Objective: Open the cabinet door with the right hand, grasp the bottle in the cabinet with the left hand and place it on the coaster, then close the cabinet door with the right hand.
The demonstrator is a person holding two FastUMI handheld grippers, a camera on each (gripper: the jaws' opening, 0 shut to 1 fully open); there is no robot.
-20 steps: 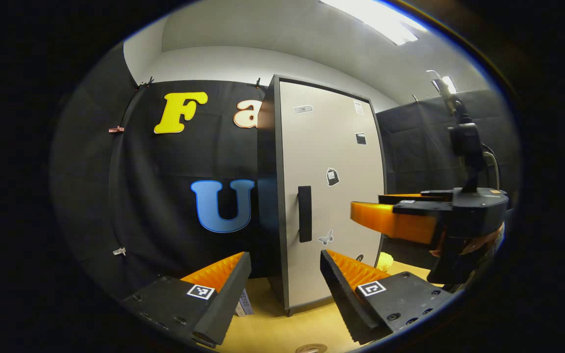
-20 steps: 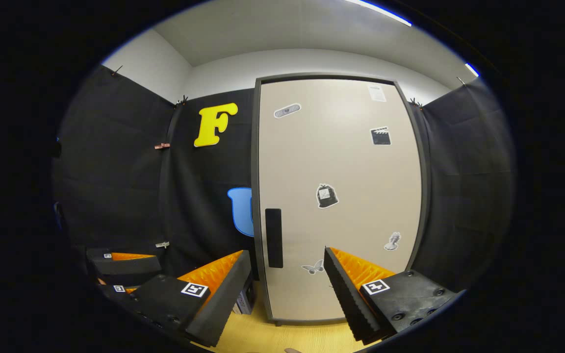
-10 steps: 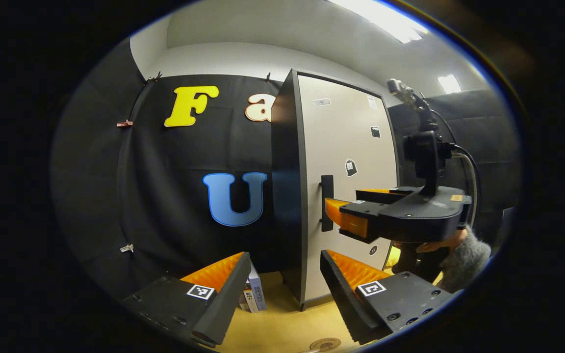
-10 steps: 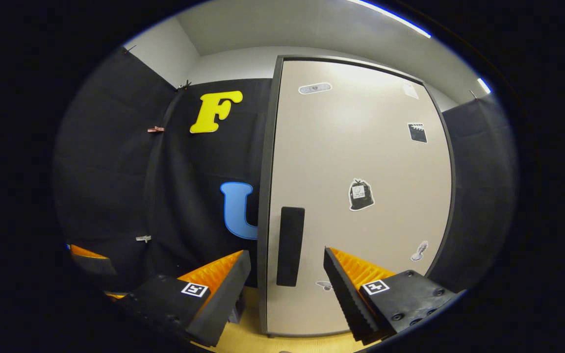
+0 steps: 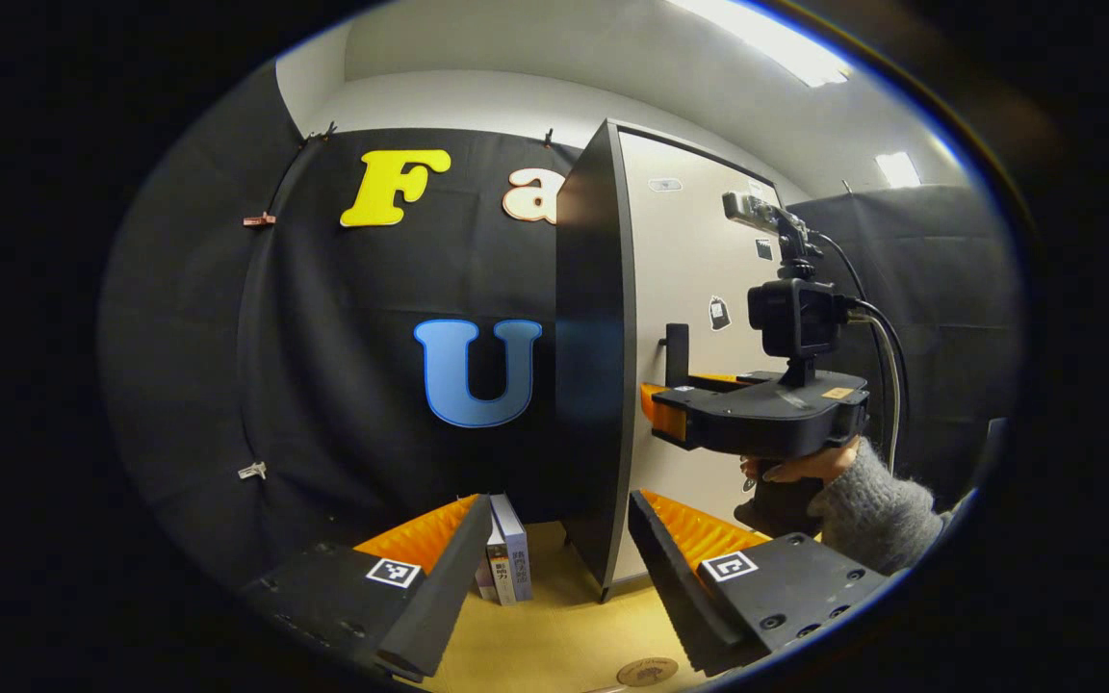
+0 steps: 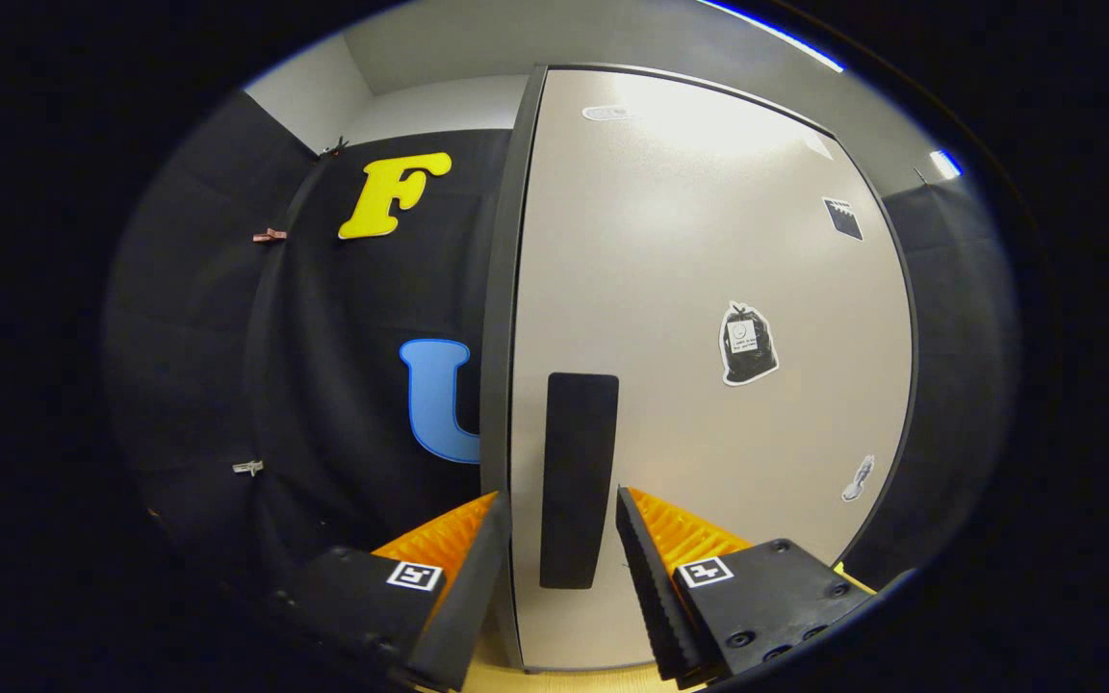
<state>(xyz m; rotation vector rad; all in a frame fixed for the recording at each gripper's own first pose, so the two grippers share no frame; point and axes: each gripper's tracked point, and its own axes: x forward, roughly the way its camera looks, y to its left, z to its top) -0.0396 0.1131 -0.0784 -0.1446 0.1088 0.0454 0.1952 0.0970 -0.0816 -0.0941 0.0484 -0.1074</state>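
The right gripper (image 6: pixel 559 539) brackets the door's handle (image 6: pixel 578 478), fingers parted and not yet pressing, ready to pull. The left gripper (image 5: pixel 559 539) waits open above the desk (image 5: pixel 554 645) (coaster (image 5: pixel 647 671) below). The bottle's place cannot be told.

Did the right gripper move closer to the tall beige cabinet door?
Yes. The right gripper moved toward the beige cabinet door; its black handle now sits between the fingers.

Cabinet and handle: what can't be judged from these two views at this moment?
- Bottle: behind the closed cabinet door in the right gripper view.
- Finger contact with the handle: the right gripper straddles it, a gap shows each side.
- Coaster: cut off by the bottom edge in the left gripper view.
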